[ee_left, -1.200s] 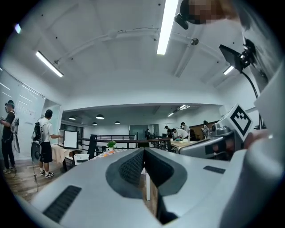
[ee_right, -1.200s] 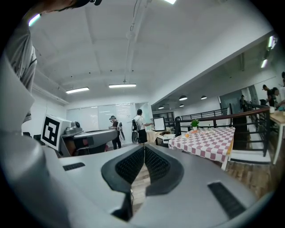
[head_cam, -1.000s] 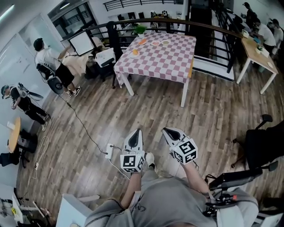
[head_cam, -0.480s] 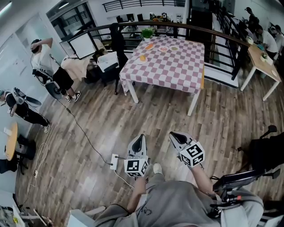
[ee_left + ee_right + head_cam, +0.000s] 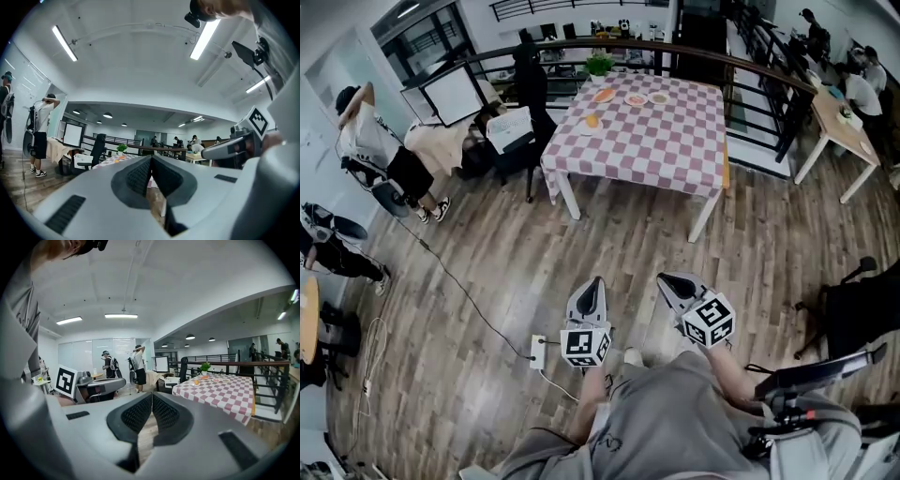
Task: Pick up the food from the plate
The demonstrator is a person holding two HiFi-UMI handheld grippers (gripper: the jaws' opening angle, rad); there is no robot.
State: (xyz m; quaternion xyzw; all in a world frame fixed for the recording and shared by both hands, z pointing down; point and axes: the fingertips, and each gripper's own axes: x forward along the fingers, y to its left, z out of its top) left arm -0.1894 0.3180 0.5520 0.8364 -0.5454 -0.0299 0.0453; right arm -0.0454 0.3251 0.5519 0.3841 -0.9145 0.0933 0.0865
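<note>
A table with a red-and-white checked cloth [image 5: 666, 131] stands far ahead across the wooden floor. At its far end lie several plates with food: an orange piece [image 5: 592, 120] on a small plate, an orange plate [image 5: 603, 94], and two more plates [image 5: 636, 98] beside it. My left gripper [image 5: 596, 281] and right gripper [image 5: 664, 277] are held low in front of the person, far from the table, both shut with nothing between the jaws. In the right gripper view the table [image 5: 225, 387] sits to the right with the plates [image 5: 204, 378] on it.
A small potted plant [image 5: 598, 64] stands at the table's far edge. A black chair [image 5: 528, 89] and a chair draped in cloth [image 5: 508, 127] stand left of the table. A power strip [image 5: 538, 352] and cable lie on the floor. People stand at the left [image 5: 370, 141]. A railing [image 5: 759, 80] runs behind.
The view has shifted slightly; the table appears a little nearer and more central. Both grippers stay shut in front of the person.
</note>
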